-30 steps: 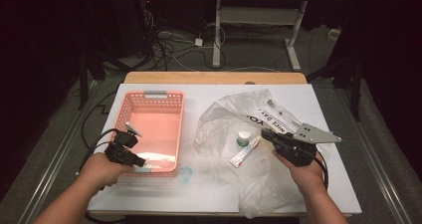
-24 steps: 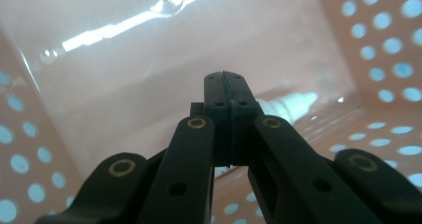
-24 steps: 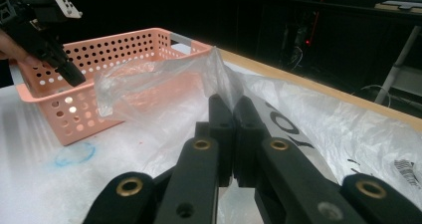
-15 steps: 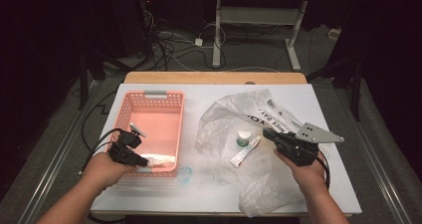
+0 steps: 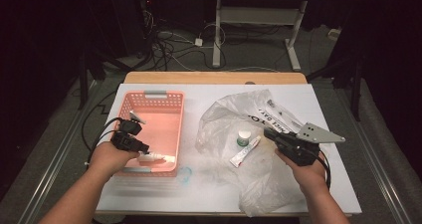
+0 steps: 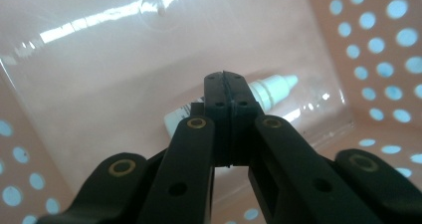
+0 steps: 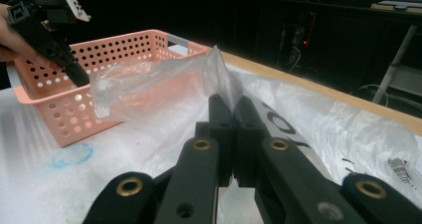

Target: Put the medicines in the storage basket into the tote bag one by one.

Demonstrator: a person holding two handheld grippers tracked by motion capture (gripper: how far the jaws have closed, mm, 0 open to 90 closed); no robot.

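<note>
Two hand-held grippers are working over a white worktop (image 5: 149, 194). At the left edge of the worktop, the left hand-held gripper (image 5: 144, 153) is reaching into the near end of a pink perforated basket (image 5: 169, 100), which is standing lengthwise beside that edge. In the left gripper view its jaws are pressing flat together with nothing between them, and a small white dropper bottle (image 6: 271, 88) is lying on its side on the basket floor just behind the jaw tips, cap pointing toward the perforated wall. Whether the tips are touching the bottle cannot be told.

Toward the right edge, the right hand-held gripper (image 5: 272, 134) is clenching a fold of a clear plastic bag (image 5: 224, 119) with dark printing; in the right gripper view the film is rising in a peak from between the closed jaws (image 7: 233, 115). The bag is spreading crumpled over the right half of the worktop, from the middle to the near edge. Under its film, a white tube (image 5: 245, 152) and a small green-capped container (image 5: 244, 137) are lying just beside each other, near the right jaws.
</note>
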